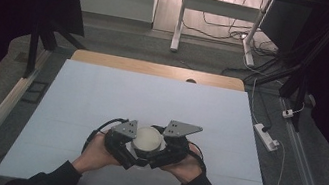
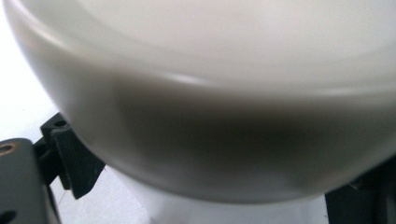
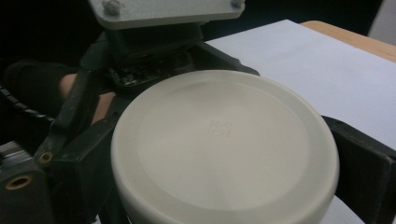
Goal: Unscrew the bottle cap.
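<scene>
Near the table's (image 1: 101,92) front edge, a white lidded jar (image 1: 148,139) is gripped.
It is clamped between the left gripper (image 1: 126,151) and right gripper (image 1: 162,154) jaws together.

A round lidded container (image 1: 148,139) stands near the table's (image 1: 101,97) front edge, between the left gripper (image 1: 128,153) and right gripper (image 1: 158,156), apparently clasped by both.

A white-topped bench (image 1: 101,97) stands on grey floor (image 1: 322,164), a white frame (image 1: 181,19) and what seem cables (image 1: 223,31) beyond.
</scene>
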Available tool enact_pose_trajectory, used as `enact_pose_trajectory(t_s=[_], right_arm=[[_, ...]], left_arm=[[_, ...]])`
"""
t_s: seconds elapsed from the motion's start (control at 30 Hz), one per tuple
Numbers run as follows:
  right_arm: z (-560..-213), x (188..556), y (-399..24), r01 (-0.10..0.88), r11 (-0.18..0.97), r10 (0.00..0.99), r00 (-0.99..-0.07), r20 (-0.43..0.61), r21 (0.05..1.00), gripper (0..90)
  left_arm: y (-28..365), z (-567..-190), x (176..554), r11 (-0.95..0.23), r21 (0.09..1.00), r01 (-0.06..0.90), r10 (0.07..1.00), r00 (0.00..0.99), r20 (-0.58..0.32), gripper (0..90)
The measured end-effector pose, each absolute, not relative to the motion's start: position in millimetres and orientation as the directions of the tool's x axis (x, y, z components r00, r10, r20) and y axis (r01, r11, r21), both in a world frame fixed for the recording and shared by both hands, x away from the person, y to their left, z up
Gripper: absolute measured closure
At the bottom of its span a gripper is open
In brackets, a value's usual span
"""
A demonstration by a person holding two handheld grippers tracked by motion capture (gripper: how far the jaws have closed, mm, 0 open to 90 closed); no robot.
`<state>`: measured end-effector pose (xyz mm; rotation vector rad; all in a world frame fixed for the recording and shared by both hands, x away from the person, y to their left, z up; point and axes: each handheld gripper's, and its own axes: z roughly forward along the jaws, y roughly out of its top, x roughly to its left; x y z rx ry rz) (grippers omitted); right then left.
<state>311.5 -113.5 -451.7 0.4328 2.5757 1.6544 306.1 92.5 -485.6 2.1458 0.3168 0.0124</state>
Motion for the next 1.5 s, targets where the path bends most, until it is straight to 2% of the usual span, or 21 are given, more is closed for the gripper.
enact_pose_trajectory(t_s=[0.17,0.3,1.5], right_arm=[[-452.3,315.3,-117.3,0.201,0.384,0.178,-0.974,0.141,0.901,7.0],[-452.6,315.8,-118.1,0.192,0.387,0.151,-0.978,0.143,0.902,7.0],[-440.7,312.7,-127.1,0.157,0.352,0.186,-0.978,0.096,0.923,7.1]], left_arm=[[93.3,-484.9,306.6,-0.547,0.817,0.184,0.168,0.98,-0.108,7.2],[93.4,-485.4,306.9,-0.555,0.814,0.172,0.152,0.983,-0.104,7.3],[96.6,-488.7,311.1,-0.57,0.799,0.191,0.225,0.972,-0.072,7.3]])
